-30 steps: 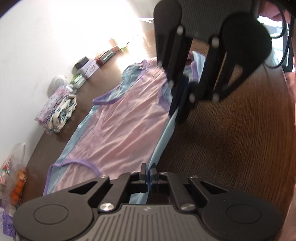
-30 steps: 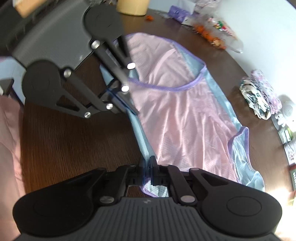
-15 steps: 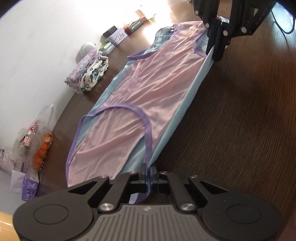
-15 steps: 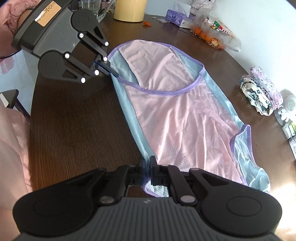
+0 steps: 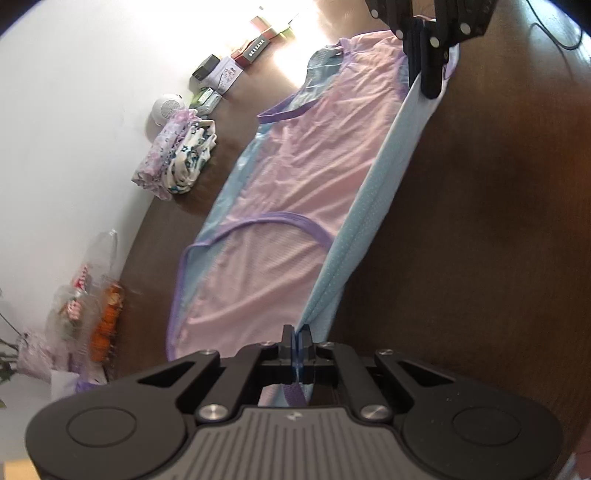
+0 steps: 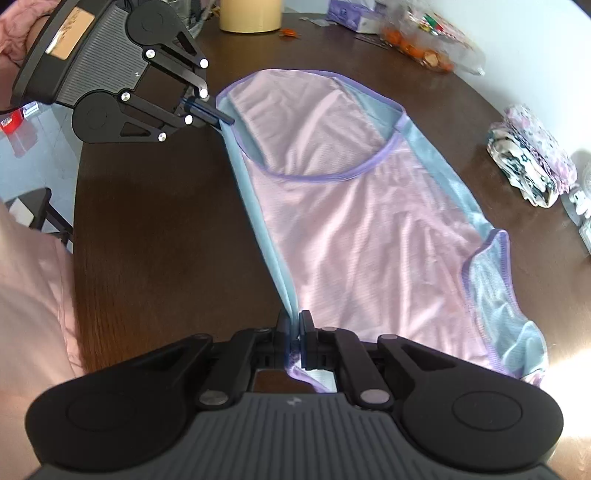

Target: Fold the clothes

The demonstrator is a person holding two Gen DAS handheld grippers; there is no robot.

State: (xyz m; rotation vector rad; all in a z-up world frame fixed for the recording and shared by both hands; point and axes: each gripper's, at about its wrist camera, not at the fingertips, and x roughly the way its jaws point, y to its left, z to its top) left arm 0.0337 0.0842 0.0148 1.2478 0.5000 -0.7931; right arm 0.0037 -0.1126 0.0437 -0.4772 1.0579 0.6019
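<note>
The vest [image 6: 362,221] lies flat mid-frame on the table [image 6: 155,221], not yet folded; the left gripper [image 5: 296,341] and right gripper [image 6: 294,326] each pinch its blue near edge, stretched taut, ready to fold over

Two tools are in view: the left tool [image 5: 296,341] and the right tool [image 6: 295,326], each with two fingers. One pink and blue garment [image 6: 351,221] lies on one dark wooden surface [image 6: 166,221]. One folded floral cloth bundle [image 6: 532,166] sits near the far edge. One clear bag of snacks [image 6: 436,40], one yellow cylinder [image 6: 251,14] and one round white device [image 5: 166,110] stand there too. The small boxes [image 5: 229,72] number several; an exact count cannot be made.
</note>
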